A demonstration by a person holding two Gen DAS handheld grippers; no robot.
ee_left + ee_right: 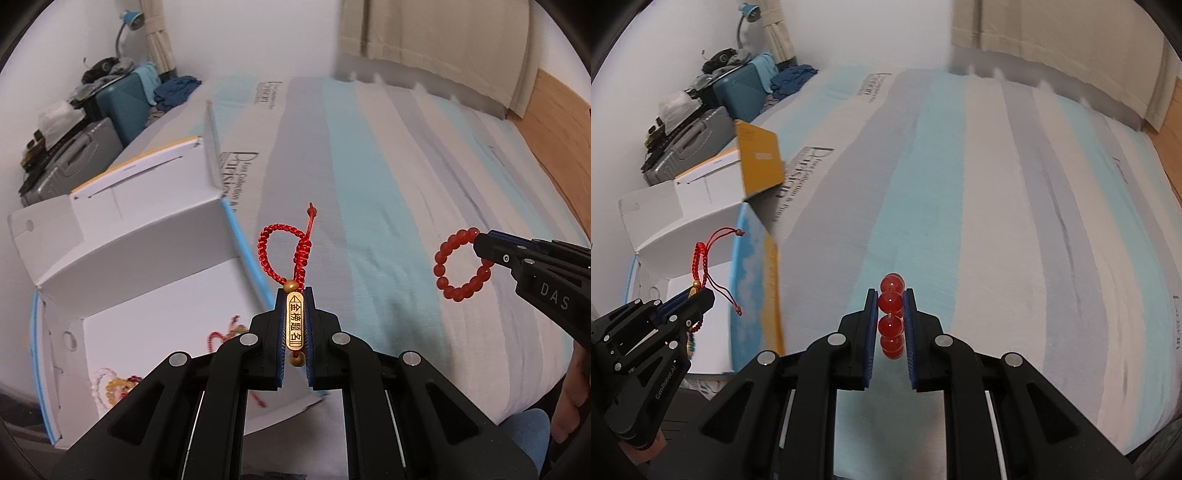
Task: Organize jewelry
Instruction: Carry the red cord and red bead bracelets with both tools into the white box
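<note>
My left gripper [295,295] is shut on a red braided cord bracelet [271,251] by its gold bar charm [295,321], held in the air beside the open white box [122,236]. It also shows at the left of the right wrist view [701,291]. My right gripper [891,295] is shut on a red bead bracelet [891,302], held above the striped bed. In the left wrist view this gripper [480,243] holds the bead ring [461,266] at the right.
The box floor [155,325] holds several bead and cord pieces [114,387]. The box has raised flaps [757,162] and a blue rim. The striped bedcover [997,221] spreads to the right. Suitcases and clutter [701,122] stand far left by the wall.
</note>
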